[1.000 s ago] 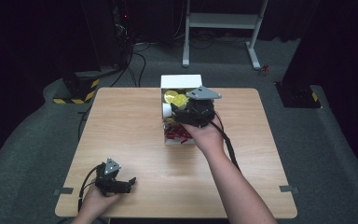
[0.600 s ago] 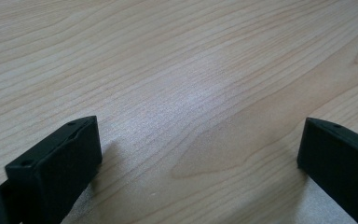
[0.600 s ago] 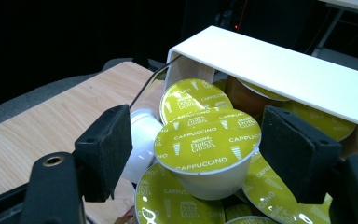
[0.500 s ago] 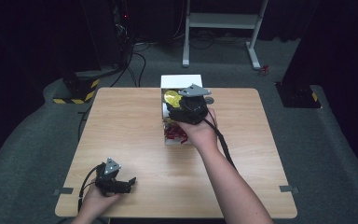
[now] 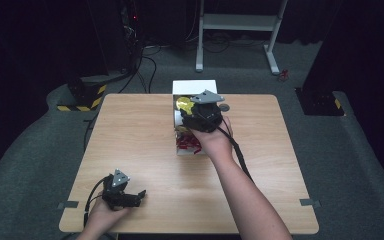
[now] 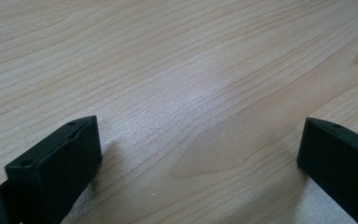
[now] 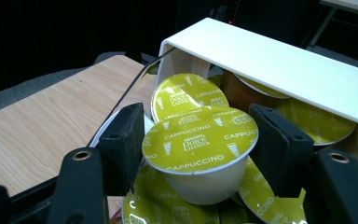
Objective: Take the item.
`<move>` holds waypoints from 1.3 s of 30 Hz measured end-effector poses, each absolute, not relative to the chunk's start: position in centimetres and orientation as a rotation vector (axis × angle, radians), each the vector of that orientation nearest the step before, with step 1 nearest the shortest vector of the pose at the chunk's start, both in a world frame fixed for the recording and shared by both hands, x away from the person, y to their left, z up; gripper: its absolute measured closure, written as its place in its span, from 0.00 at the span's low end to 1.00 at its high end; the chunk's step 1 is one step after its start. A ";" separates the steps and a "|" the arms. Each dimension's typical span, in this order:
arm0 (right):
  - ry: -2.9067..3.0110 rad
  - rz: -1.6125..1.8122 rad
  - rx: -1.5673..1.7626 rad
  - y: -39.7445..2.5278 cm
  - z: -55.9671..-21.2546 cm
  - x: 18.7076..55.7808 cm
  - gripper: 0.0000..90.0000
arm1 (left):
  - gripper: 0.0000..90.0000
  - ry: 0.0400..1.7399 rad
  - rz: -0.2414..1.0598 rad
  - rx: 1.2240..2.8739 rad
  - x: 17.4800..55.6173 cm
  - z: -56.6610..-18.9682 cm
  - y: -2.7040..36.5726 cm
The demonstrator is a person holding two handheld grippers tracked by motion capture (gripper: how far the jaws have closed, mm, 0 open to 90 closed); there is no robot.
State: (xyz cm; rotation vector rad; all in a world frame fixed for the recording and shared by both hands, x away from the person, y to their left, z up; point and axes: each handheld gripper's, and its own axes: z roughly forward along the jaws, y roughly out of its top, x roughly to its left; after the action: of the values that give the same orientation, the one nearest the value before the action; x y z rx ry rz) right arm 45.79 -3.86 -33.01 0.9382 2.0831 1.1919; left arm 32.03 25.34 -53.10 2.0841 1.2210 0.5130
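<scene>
Right gripper view: right gripper (image 7: 198,140) jaws clamped on cappuccino capsule (image 7: 199,140) over white box (image 7: 279,60) | left gripper (image 6: 198,144) jaws apart, resting on desk (image 6: 177,70)

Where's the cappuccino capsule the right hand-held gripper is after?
In the right gripper view the cappuccino capsule sits between the right hand-held gripper's jaws, atop other capsules in the white box at the table's far edge.

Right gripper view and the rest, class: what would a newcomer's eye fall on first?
First, a yellow-green capsule marked CAPPUCCINO, clamped between the right gripper fingers above more such capsules in a white box. In the high view that box sits mid-table toward the far edge. The left gripper rests open on bare wood at the near left corner.
</scene>
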 end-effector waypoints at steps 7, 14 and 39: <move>2.081 1.195 0.948 -3.9 -33.0 45.7 0.44 | 0.00 1.221 0.513 2.084 32.0 -53.1 25.3; 2.074 1.215 0.953 -4.1 -32.6 45.5 0.44 | 0.00 1.221 0.513 2.084 32.0 -53.1 25.3; 2.006 1.302 0.916 -5.9 -29.9 42.7 0.44 | 0.00 1.222 0.513 2.084 32.0 -53.1 25.3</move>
State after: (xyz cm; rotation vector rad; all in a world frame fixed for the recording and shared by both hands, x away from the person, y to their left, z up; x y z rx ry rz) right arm 42.75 -5.88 -29.86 0.9164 2.0062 1.3022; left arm 32.03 25.34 -53.09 2.0842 1.2217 0.5127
